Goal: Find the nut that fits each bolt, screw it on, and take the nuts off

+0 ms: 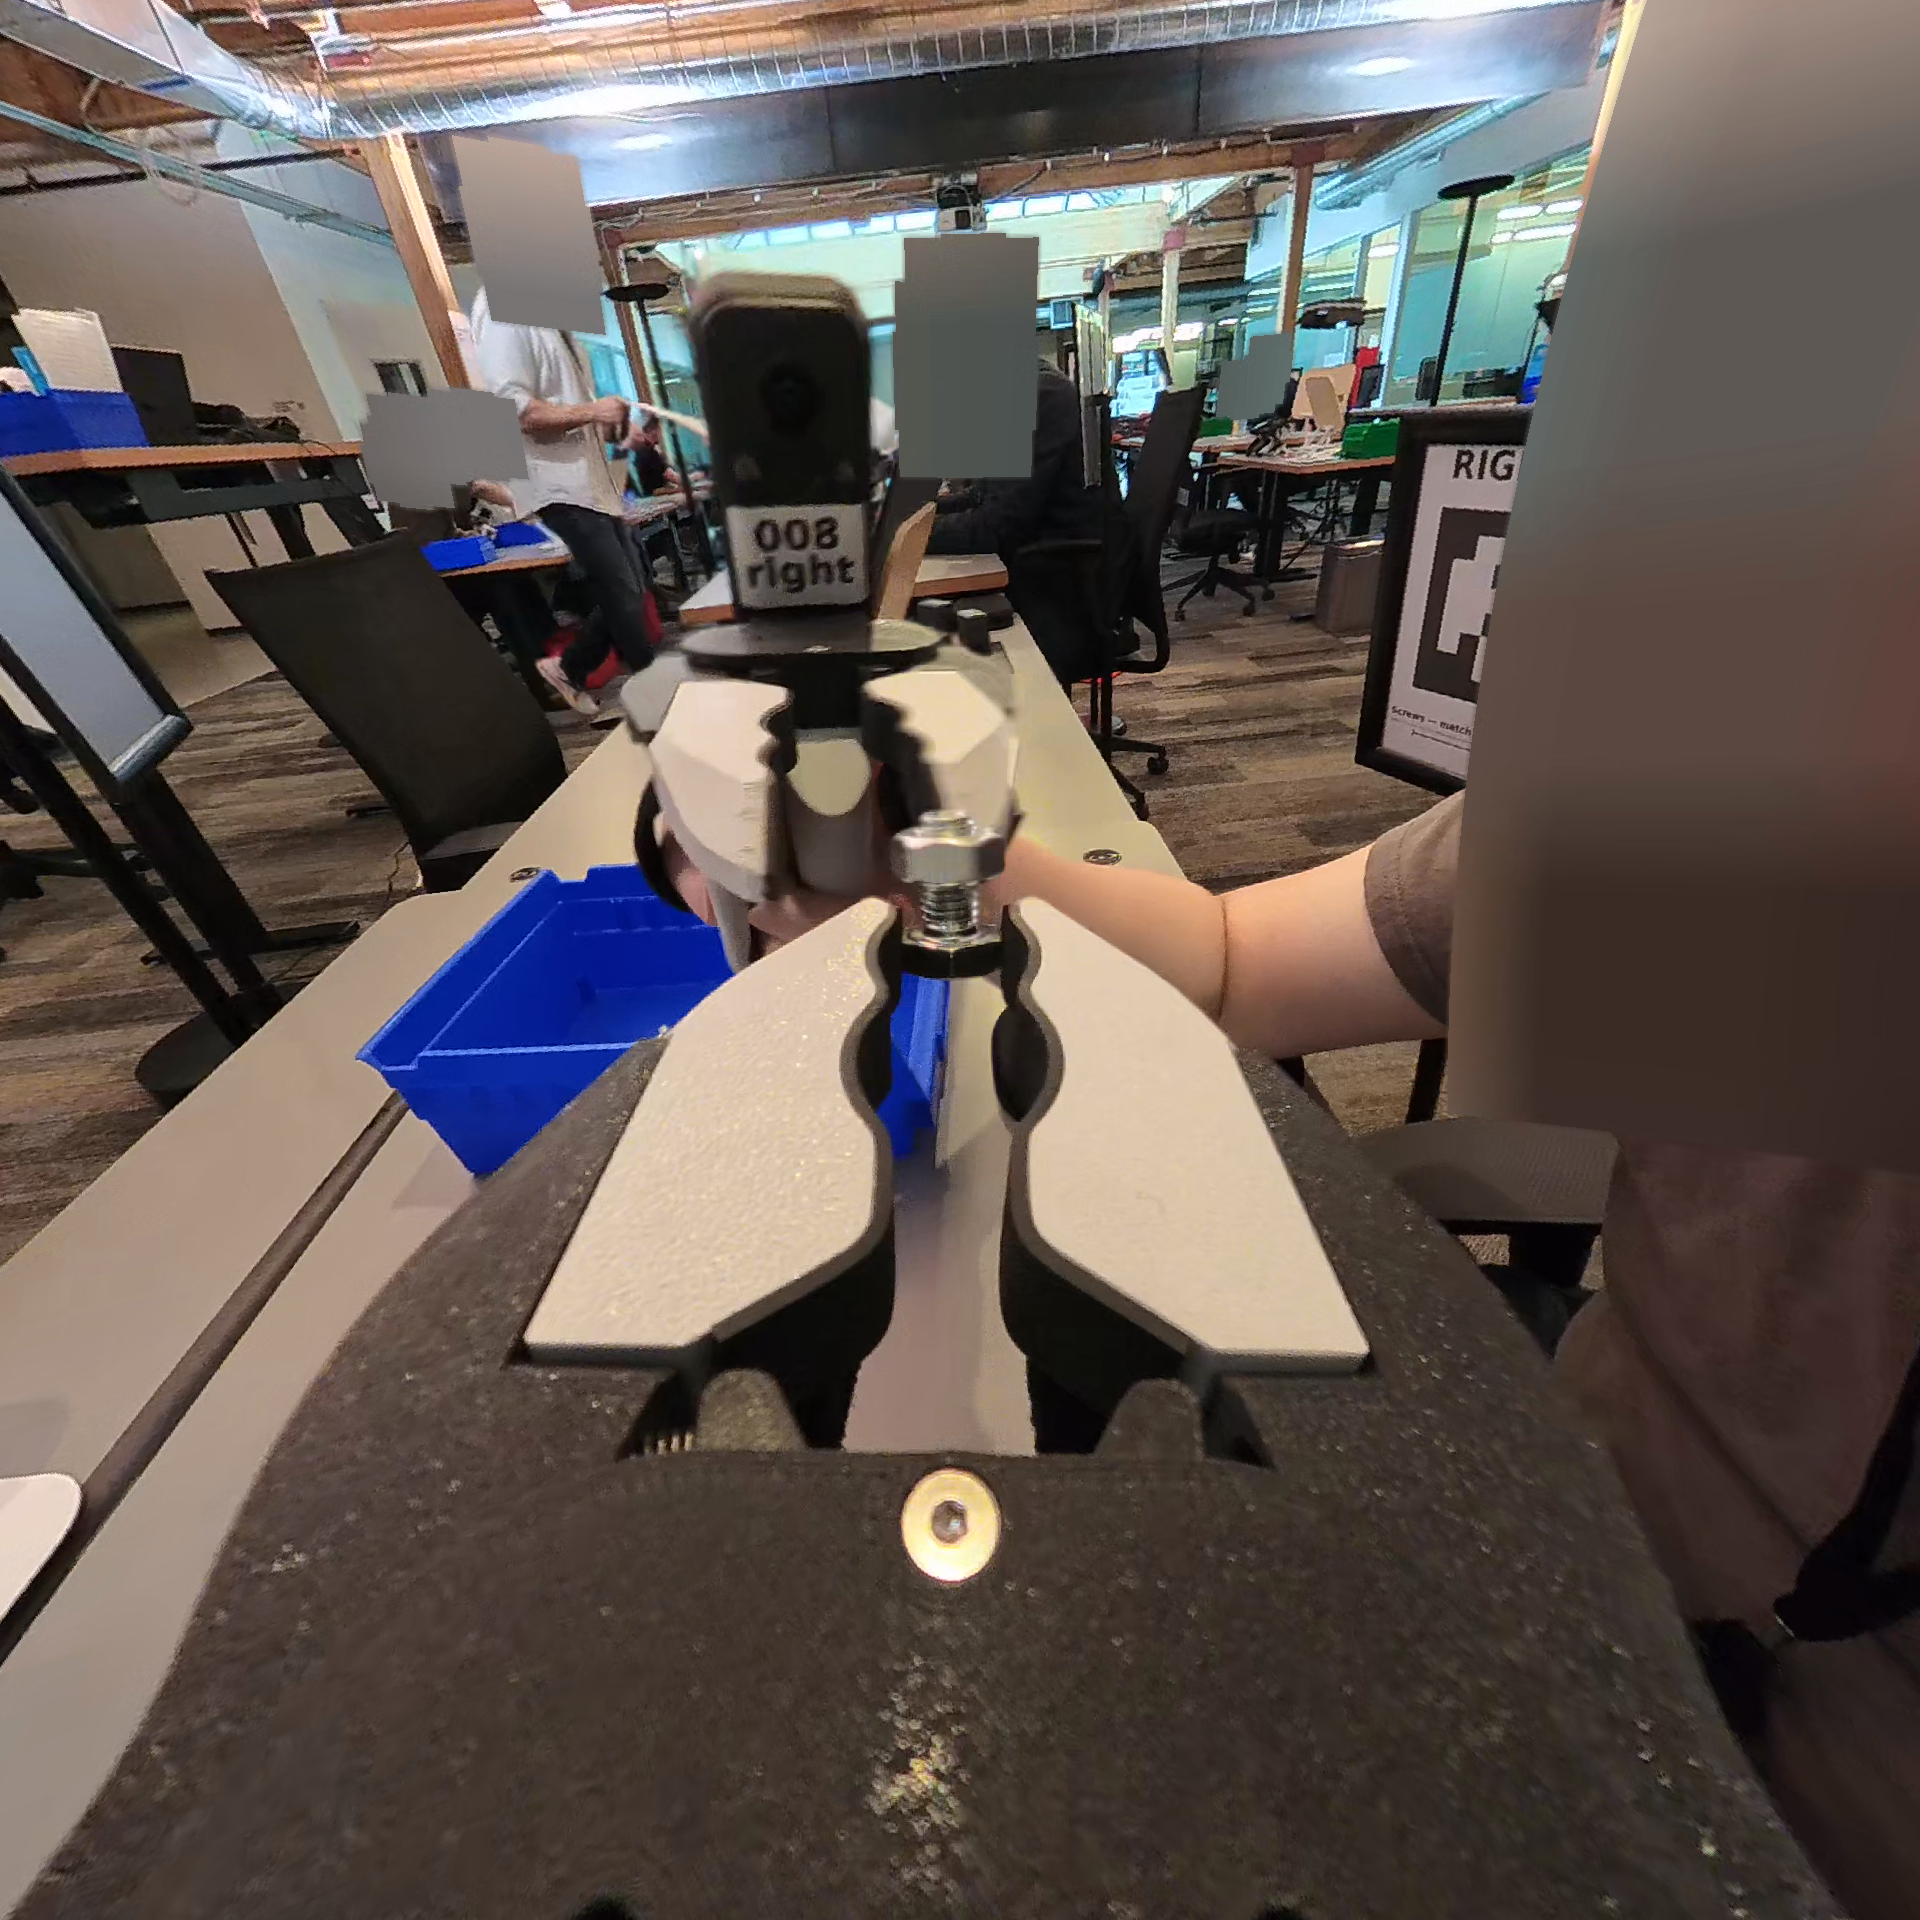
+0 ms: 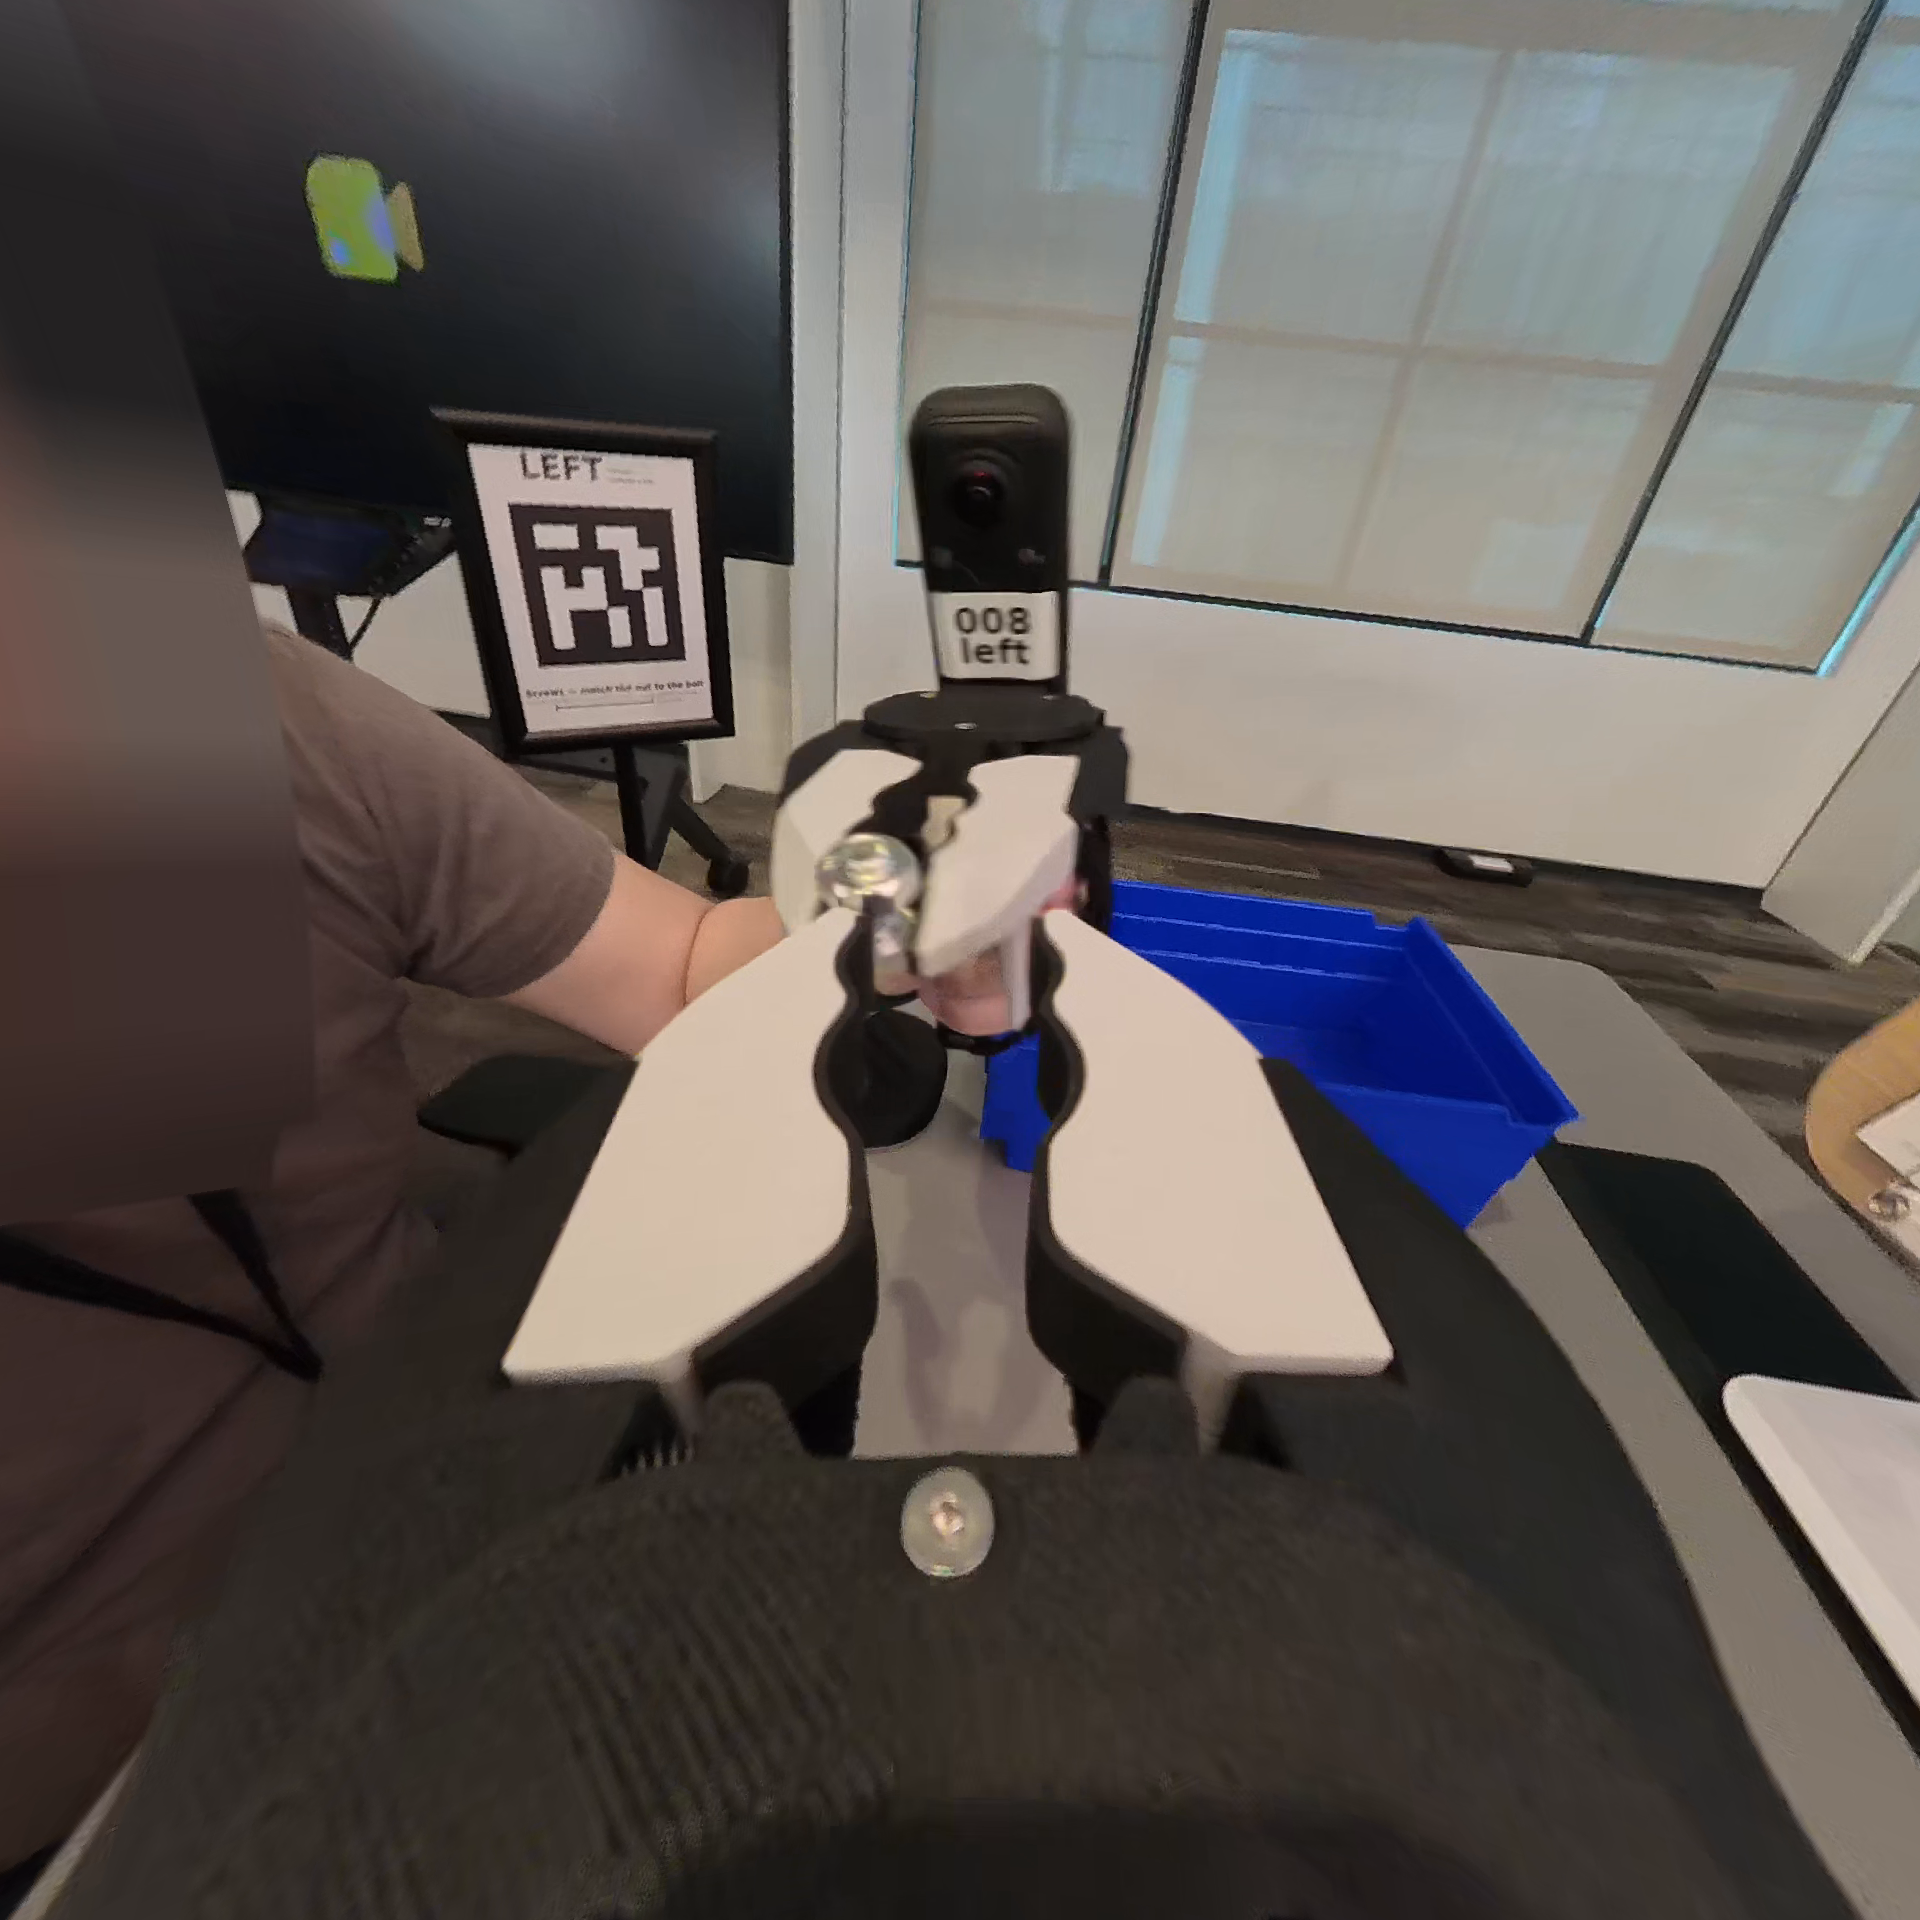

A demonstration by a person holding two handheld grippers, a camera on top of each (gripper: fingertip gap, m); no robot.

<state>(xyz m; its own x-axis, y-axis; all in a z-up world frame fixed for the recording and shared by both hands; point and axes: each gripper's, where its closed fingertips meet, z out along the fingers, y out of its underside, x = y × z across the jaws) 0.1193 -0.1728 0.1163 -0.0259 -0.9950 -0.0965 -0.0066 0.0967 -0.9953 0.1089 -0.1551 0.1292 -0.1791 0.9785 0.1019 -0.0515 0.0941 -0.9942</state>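
Observation:
My left gripper (image 1: 948,935) is shut on the head end of a silver bolt (image 1: 948,906) and holds it upright above the table. A silver hex nut (image 1: 948,847) sits on the thread near the bolt's top. My right gripper (image 1: 852,842) faces the left one, and one finger tip lies against the nut. In the right wrist view my right gripper (image 2: 951,935) stands partly open. The blurred bolt (image 2: 868,883) is at its left finger, and the left gripper (image 2: 883,914) reaches in between its fingers.
A blue plastic bin (image 1: 540,997) (image 2: 1351,1039) stands on the grey table (image 1: 260,1195) just beyond the grippers. A framed marker sign (image 2: 603,582) stands behind. A wooden tray (image 2: 1860,1132) and a black mat (image 2: 1714,1247) lie at the right. The person's arm (image 1: 1247,935) reaches across. The tips of both grippers are at nearly the same place.

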